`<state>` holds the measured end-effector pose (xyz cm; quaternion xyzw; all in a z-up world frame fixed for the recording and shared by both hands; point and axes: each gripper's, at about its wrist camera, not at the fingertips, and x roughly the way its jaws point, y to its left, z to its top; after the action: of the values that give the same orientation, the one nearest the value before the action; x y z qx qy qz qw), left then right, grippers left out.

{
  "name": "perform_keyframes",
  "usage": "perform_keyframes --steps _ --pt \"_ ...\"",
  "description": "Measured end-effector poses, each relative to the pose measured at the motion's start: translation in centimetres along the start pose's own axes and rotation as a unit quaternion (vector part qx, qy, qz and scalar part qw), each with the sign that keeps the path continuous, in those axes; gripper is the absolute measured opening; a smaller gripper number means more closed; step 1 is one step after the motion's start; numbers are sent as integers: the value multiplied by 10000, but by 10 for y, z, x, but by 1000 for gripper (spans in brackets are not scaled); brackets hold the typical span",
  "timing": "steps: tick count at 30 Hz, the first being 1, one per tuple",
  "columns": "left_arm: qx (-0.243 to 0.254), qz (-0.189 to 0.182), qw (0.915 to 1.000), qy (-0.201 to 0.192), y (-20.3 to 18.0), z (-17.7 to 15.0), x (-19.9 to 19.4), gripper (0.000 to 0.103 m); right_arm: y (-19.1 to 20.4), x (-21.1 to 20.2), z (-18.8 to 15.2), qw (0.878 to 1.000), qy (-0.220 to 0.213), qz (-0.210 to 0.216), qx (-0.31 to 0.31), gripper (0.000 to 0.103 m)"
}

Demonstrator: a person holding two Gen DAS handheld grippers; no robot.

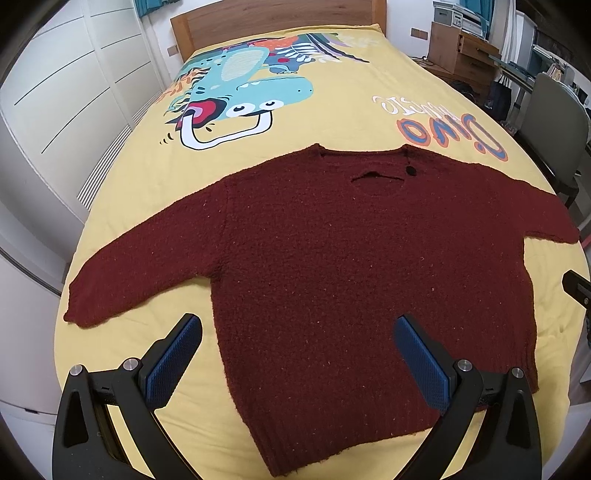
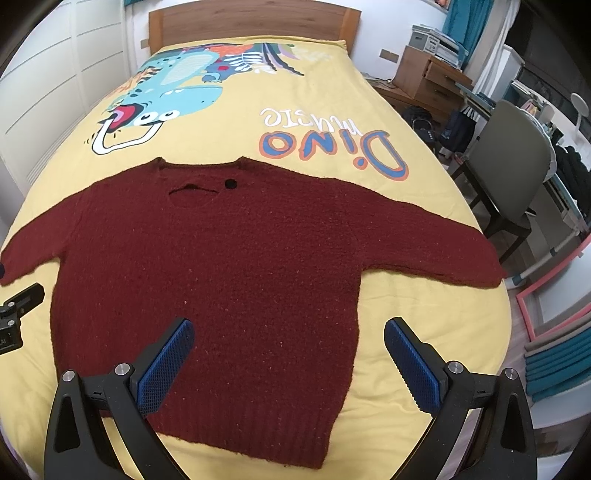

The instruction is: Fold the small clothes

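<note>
Maroon sweater [image 1: 332,258]; hem behind tongs [image 1: 297,325]

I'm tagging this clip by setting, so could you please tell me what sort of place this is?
Most likely a child's bedroom: a bed with a wooden headboard and a yellow dinosaur bedspread, white wardrobe doors, and a desk chair alongside.

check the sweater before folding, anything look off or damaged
The dark red sweater lies flat on the yellow bedspread, sleeves spread. One oddity: a slit-like gap just below the neckline, beside a black button. It may be a tear or an open placket; I cannot tell which. Both grippers hover open.
</note>
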<state>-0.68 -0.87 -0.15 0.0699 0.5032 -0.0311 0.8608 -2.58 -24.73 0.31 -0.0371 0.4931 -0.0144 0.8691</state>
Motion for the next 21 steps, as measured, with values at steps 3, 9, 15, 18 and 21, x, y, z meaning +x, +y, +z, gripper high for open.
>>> perform_keyframes --steps 3,9,15,18,21 --pt "19 -8 10000 11 0 0 1 102 1 2 0 10000 33 13 -8 102" --pt "25 -11 10000 27 0 -1 3 102 3 5 0 9999 81 1 -65 102" --pt "5 -4 10000 33 2 -2 4 102 3 7 -2 9999 108 -8 -93 102" --pt "0 10 10000 41 2 -3 5 102 3 8 -2 9999 112 -6 -102 102" --pt "-2 6 10000 42 2 -3 5 102 2 8 -2 9999 119 -10 -103 102"
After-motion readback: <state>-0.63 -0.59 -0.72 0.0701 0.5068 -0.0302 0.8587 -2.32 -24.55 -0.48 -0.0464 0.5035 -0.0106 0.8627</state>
